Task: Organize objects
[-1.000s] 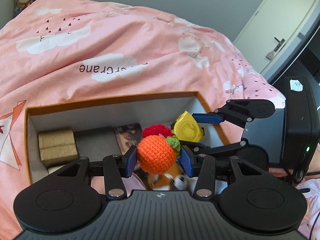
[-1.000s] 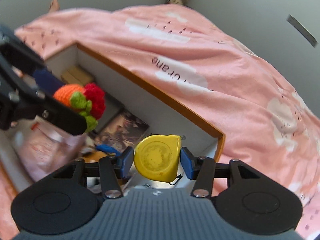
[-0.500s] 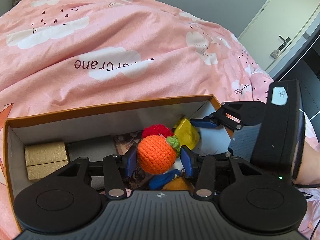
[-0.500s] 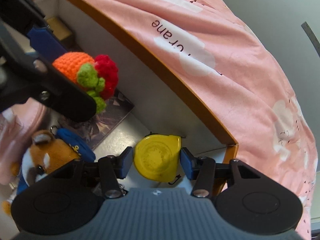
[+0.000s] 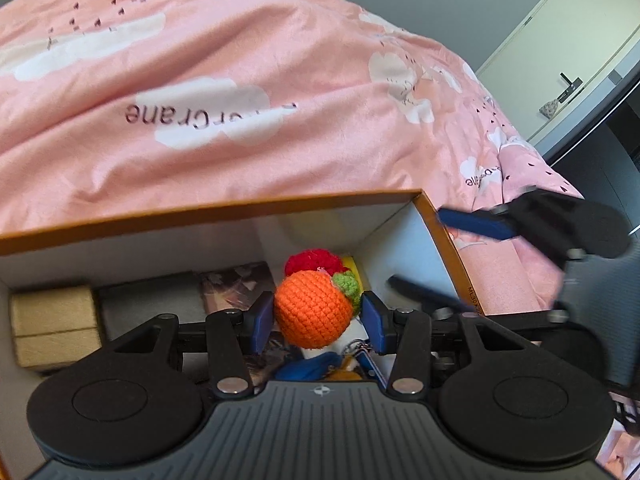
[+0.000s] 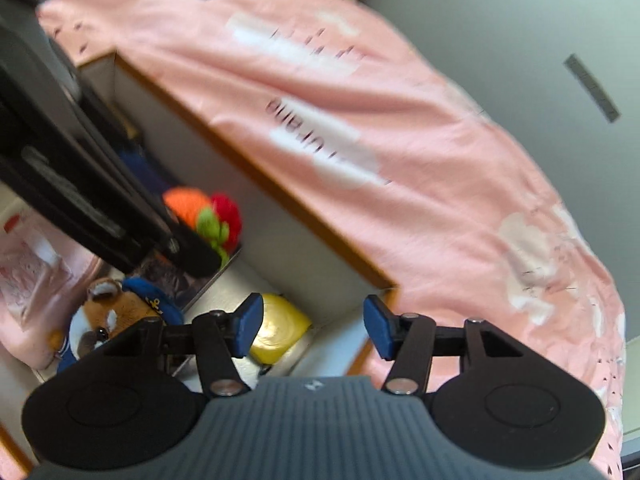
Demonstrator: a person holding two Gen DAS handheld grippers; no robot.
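Observation:
My left gripper is shut on an orange crocheted ball joined to a red one by green leaves, held inside the orange-rimmed cardboard box. In the right wrist view the same crocheted toy hangs from the left gripper's dark frame. My right gripper has its jaws opening, with nothing between the pads. The yellow tape measure lies on the box floor near the corner, just beyond the left pad. The right gripper also shows over the box's right wall in the left wrist view.
A gold block, a dark flat item and a picture card lie in the box. A plush animal with a blue cap sits beside the tape measure. Pink bedding surrounds the box; a door stands at right.
The right gripper opened and let go of the yellow tape measure, which now rests in the box corner; the gripper has drawn back. The left gripper sank deeper into the box with the crocheted toy.

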